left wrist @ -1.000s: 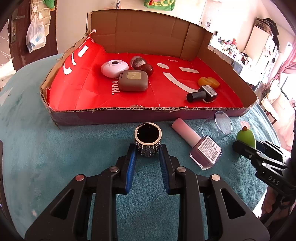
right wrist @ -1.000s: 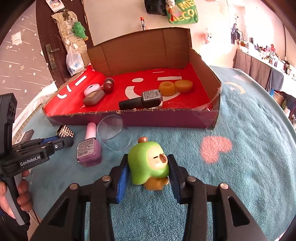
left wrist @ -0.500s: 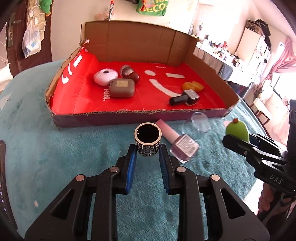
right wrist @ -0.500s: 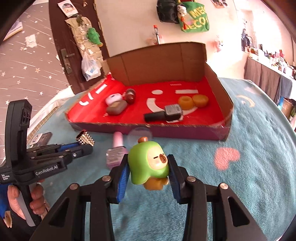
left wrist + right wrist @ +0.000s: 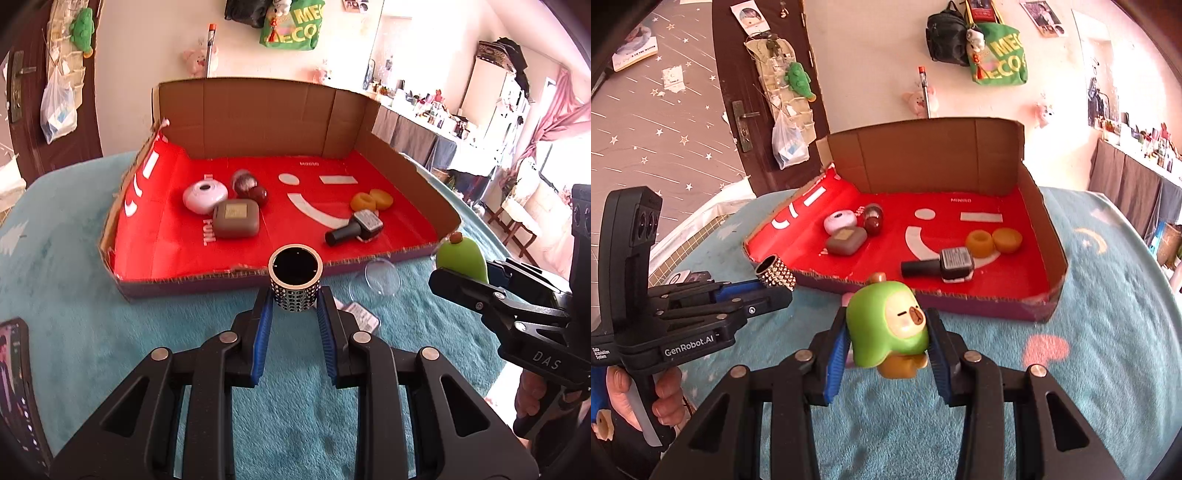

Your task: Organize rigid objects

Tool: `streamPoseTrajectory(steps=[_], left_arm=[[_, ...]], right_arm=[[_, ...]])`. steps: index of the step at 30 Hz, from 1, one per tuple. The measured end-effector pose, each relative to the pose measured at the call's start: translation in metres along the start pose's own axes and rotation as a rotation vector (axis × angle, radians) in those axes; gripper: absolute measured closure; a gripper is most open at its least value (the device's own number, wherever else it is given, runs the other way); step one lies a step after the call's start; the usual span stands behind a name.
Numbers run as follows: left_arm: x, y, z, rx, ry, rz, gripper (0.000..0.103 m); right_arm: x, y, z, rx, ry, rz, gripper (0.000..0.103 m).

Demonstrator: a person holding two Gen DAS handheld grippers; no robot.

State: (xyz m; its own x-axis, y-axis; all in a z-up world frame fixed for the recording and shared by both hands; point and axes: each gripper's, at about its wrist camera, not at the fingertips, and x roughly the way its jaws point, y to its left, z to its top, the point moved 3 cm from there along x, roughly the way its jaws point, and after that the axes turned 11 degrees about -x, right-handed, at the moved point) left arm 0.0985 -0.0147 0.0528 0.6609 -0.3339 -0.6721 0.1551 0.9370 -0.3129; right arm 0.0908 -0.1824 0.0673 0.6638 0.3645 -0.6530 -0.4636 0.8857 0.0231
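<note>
While our left claw (image 5: 294, 308) grips a studded cup (image 5: 295, 278) and our right claw (image 5: 888, 345) clamps a green figurine (image 5: 888, 326), we list both above the teal blanket (image 5: 1108, 332), before the cardboard box (image 5: 1045, 229) holding a nail polish bottle (image 5: 942, 265).

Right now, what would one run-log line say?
left hand-held gripper: shut on studded cup | right hand-held gripper: shut on green figurine | both short of box

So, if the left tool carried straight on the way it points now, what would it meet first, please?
Probably the low front wall of the red-lined cardboard box, just beyond the studded silver cylinder that the left tool holds; depth is hard to judge, so it might clear it.
</note>
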Motion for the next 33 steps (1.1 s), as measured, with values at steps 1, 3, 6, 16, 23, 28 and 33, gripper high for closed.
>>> streamPoseTrajectory(steps=[1,3,6,16,23,28,33], left_arm=[[-0.001,0.0,0.002,0.003,-0.005,0.0,0.08],[-0.002,0.0,0.008,0.005,-0.014,0.001,0.08],[-0.003,0.0,0.014,0.007,-0.022,-0.004,0.08],[0.002,0.0,0.032,0.023,-0.033,-0.003,0.08],[0.006,-0.001,0.039,0.033,-0.035,-0.003,0.08],[0.012,0.001,0.044,0.031,-0.017,-0.009,0.08],[0.021,0.006,0.049,0.015,0.013,-0.019,0.08]], right_arm=[[0.0,0.0,0.002,-0.003,-0.003,-0.001,0.061],[0.0,-0.001,0.006,-0.009,-0.006,-0.002,0.061],[0.0,-0.005,0.013,-0.015,-0.01,-0.008,0.061],[0.01,-0.016,0.027,-0.02,0.0,-0.012,0.061],[0.014,-0.02,0.036,-0.04,0.002,-0.025,0.061],[0.021,-0.026,0.043,-0.052,0.02,-0.027,0.061],[0.029,-0.031,0.046,-0.05,0.035,-0.028,0.061]])
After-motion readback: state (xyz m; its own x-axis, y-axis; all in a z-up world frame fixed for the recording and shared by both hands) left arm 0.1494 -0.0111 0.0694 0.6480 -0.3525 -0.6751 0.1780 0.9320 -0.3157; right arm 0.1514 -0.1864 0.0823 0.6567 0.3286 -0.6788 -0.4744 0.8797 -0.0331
